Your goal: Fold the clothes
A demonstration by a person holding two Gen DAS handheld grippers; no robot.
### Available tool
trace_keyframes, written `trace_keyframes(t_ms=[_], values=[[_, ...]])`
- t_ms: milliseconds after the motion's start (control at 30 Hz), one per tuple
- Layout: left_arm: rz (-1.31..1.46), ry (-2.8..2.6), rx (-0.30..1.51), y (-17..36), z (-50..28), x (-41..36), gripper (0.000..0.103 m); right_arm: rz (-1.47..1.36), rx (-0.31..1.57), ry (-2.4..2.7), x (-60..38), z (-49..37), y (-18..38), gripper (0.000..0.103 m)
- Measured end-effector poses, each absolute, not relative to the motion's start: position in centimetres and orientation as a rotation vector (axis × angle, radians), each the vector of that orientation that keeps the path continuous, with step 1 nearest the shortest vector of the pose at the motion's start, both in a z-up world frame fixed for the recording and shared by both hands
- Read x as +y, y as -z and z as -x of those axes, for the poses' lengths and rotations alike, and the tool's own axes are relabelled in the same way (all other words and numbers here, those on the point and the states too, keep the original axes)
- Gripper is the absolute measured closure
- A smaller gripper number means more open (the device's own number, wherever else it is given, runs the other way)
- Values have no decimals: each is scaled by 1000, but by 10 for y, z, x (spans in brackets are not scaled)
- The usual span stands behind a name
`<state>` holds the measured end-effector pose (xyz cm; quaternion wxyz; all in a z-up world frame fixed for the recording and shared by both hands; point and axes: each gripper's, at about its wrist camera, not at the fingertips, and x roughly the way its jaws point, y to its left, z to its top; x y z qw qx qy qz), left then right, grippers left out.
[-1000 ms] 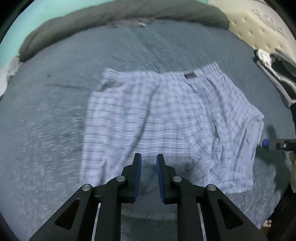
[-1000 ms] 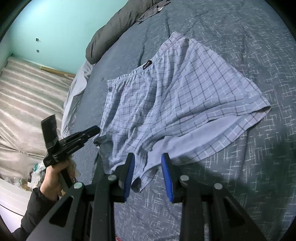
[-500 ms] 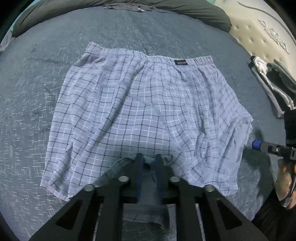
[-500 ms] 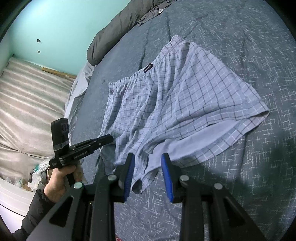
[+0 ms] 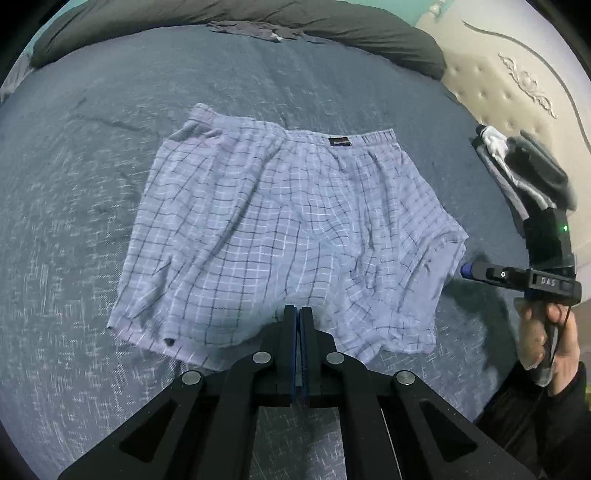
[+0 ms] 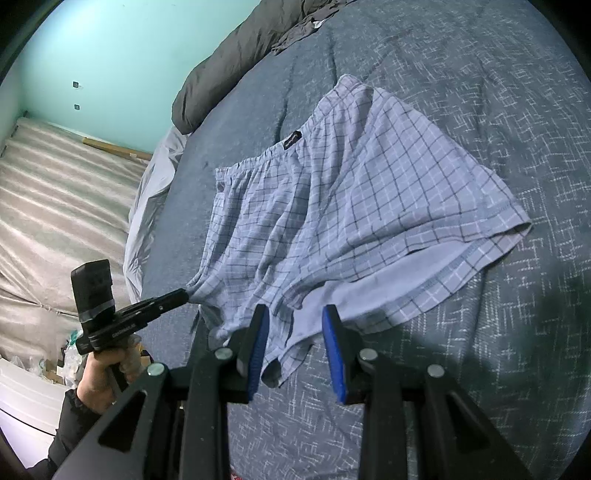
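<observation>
Dark blue-grey bedspread (image 5: 92, 155) w/ a pale fleck pattern covers the bed; a dark grey duvet roll (image 5: 332, 26) lies along its far edge, and a cream tufted headboard (image 5: 517, 85) shows at upper right of the left wrist view. Turquoise wall (image 6: 103, 55) and a plastic-wrapped mattress (image 6: 55, 192) sit beyond the bed's side in the right wrist view.

Light blue checked boxer shorts (image 5: 288, 236) lie spread on the bedspread, waistband at the far side w/ a small dark label (image 5: 339, 142) near its middle, leg hems toward the cameras. Fabric is wrinkled, not flat. One leg opening (image 6: 480, 236) gapes a bit, showing the paler inner side.

Left claw (image 5: 297, 314) has its jaws pressed together at the shorts' near hem, around the crotch; in the right wrist view its tip (image 6: 181, 295) meets a bunched bit of that hem, so it seems to be pinching the cloth. A hand (image 6: 107, 373) in a dark sleeve grips its handle.

Right claw (image 6: 295, 332) is held apart, blue pads (image 6: 258, 354) w/ a wide gap, over the near hem of the other leg, gripping nothing. From the left wrist view it sits just beside the shorts' right edge (image 5: 466, 269).

A small pile of folded dark & white clothes (image 5: 517, 162) rests near the headboard, well apart from the shorts.
</observation>
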<state>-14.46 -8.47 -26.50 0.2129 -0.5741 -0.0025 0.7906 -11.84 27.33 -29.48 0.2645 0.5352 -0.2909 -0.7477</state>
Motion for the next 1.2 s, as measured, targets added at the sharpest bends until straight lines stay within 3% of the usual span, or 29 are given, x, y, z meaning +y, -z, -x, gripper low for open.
trace_keyframes(t_ms=[400, 467, 533, 600, 767, 833, 1200], values=[[1631, -2267, -87, 262, 145, -122, 101, -1453, -785, 2017, 273, 119, 295, 73], [1638, -2284, -98, 262, 146, -128, 99, -1454, -786, 2013, 274, 120, 296, 73], [1644, -2300, -109, 262, 148, -135, 87, -1460, -784, 2006, 273, 120, 298, 73], [1650, -2316, -121, 262, 149, -142, 82, -1467, -783, 2004, 273, 120, 298, 73], [1689, -2413, -142, 268, 156, -166, 76, -1476, -870, 2045, 292, 122, 301, 65], [1702, -2452, -154, 273, 158, -179, 75, -1476, -917, 2067, 308, 122, 302, 55], [1697, -2494, -327, 304, 167, -221, 74, -1515, -1118, 2273, 396, 129, 312, 48]])
